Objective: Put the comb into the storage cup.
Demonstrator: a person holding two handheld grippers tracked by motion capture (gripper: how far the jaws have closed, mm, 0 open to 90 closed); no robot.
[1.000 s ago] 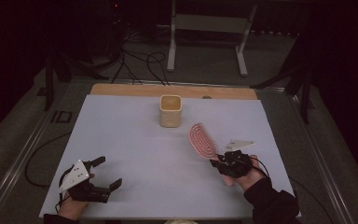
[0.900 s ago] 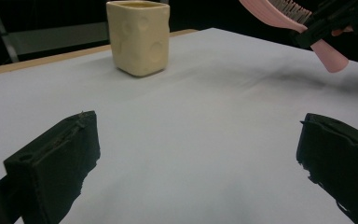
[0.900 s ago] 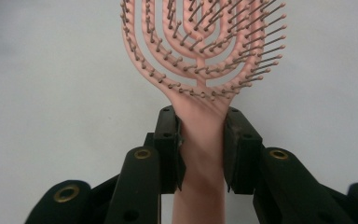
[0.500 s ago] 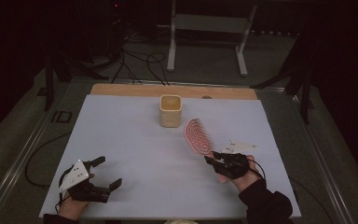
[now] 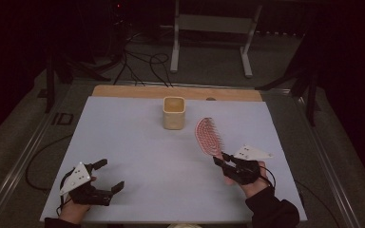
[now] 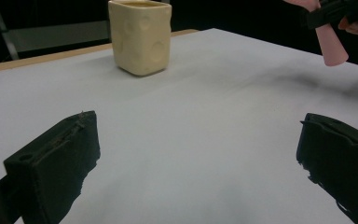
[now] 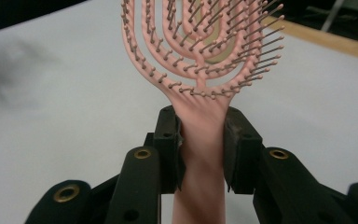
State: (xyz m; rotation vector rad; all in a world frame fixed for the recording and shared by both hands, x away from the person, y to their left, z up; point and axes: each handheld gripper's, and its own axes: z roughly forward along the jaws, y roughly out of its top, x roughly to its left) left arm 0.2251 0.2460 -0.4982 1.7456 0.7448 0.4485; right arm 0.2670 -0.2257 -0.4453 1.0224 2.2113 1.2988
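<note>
- Shifted slightly left since a second ago: hairbrush (image 5: pixel 208 136) and right tongs (image 5: pixel 222 160), brush head now nearer the cup (image 5: pixel 174 113).
- Left tongs (image 5: pixel 105 175): spread wide, nothing between, low at the near left of the bench (image 5: pixel 138 137).
- Right tongs: clamped on the pink hairbrush handle, brush lifted off the bench.
- Farther back: cream cup, upright mid-bench.

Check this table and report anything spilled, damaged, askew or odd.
Nothing stands out. The cup stands upright on the table with no spill around it. The right gripper is shut on the handle of the pink brush, which looks intact. The left gripper is open, holding nothing.
</note>
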